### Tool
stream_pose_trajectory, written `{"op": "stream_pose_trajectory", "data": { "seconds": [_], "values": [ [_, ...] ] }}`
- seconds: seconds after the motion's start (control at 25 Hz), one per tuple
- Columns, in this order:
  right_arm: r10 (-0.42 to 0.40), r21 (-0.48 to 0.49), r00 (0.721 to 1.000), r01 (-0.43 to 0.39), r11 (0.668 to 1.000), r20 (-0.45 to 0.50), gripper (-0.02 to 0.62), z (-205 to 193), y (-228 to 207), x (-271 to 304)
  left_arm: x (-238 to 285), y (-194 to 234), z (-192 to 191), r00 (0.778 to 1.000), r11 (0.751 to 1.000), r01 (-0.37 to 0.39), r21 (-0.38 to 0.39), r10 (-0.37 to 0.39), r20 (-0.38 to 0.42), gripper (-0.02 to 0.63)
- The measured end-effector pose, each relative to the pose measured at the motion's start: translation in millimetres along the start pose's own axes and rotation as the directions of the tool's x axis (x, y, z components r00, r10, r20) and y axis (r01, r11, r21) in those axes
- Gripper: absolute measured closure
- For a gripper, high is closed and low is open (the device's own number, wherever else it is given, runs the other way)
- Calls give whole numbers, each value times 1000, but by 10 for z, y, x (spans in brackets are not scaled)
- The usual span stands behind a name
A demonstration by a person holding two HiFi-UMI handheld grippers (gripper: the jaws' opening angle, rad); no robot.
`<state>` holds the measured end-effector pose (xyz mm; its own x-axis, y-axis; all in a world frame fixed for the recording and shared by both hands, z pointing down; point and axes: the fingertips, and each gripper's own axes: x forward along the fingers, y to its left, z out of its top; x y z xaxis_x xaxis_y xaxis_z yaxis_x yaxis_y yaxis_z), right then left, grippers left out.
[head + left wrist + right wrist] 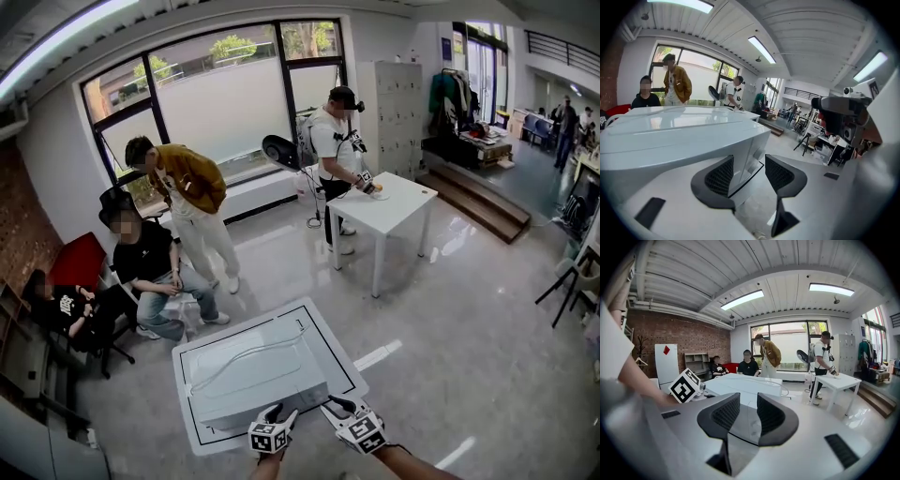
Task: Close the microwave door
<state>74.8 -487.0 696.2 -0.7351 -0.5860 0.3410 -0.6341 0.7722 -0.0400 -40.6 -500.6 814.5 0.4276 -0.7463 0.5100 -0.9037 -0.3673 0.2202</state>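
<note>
A white microwave [248,370] stands on a white table [341,362] with a black border line, its front face turned toward me. I cannot make out the door's seam in any view. My left gripper [279,414] hovers at the front, near the microwave's right corner [757,140]. It is open, with only that corner and the table edge showing beyond its fingers [719,178]. My right gripper [336,409] is just right of it, open, and a grey glossy surface shows in the gap. From the right gripper [747,413] I see the microwave top [740,385].
A thin cable [253,352] lies across the microwave top. Two people sit at the left [150,267] and one stands by them [192,187]. Another person [336,141] works at a second white table [398,211]. Steps [478,202] rise at the back right.
</note>
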Motion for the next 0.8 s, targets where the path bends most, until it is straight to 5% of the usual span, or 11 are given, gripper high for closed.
{"op": "stream_pose_trajectory", "data": {
  "seconds": [0.32,0.8],
  "values": [
    [31,6,999,-31,1000,10,479,-63,-10,-29,-567,-176,357,987,999,-29,-38,35,156,403],
    [81,-31,996,-80,996,30,479,-17,148,14,-1507,280,419,926,974,-213,-75,226,303,403]
  ]
}}
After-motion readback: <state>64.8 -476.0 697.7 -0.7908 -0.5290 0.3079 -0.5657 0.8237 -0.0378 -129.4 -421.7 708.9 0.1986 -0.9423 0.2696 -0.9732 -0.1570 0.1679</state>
